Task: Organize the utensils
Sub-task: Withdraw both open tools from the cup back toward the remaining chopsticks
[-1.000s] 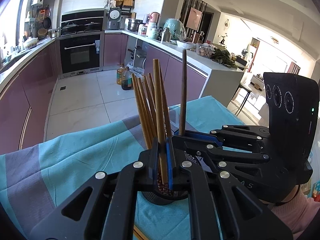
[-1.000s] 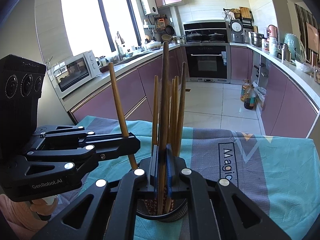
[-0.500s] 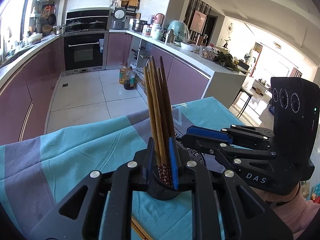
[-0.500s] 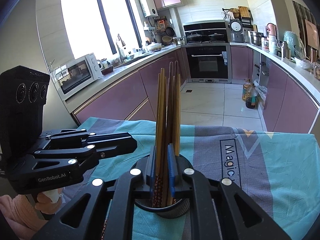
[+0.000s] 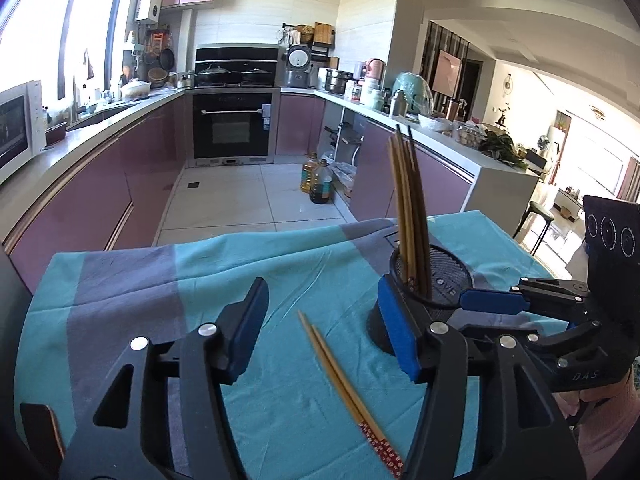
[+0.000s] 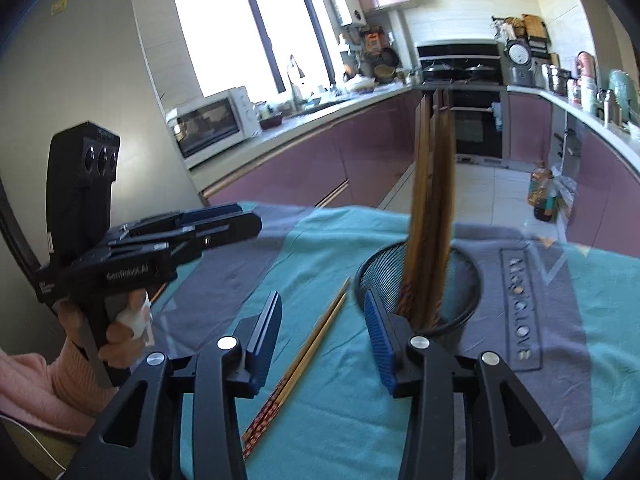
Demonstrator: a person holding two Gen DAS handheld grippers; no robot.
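Both tongs stand spread with nothing between their blue pads: my left tongs (image 5: 324, 328) and my right tongs (image 6: 322, 338) have just been opening, and the bundle of long brown wooden chopsticks (image 5: 410, 216) now stands free in the round black wire-mesh holder (image 5: 430, 292), leaning against its rim, which I judge is why I could let go. That holder sits on the desk under a teal and grey-blue cloth (image 5: 280, 264), just beside the inner pad of each pair of tongs rather than between them. One loose pair of pale bamboo chopsticks with red patterned ends (image 5: 344, 382) lies flat on the cloth beside the holder, reaching in between the pads of each set of tongs, so I take it as the next thing to collect. Both tools tilt downward toward the desk, side by side. In the right wrist view the hand (image 6: 120, 328) in a pink sleeve grips the left tool's handle.
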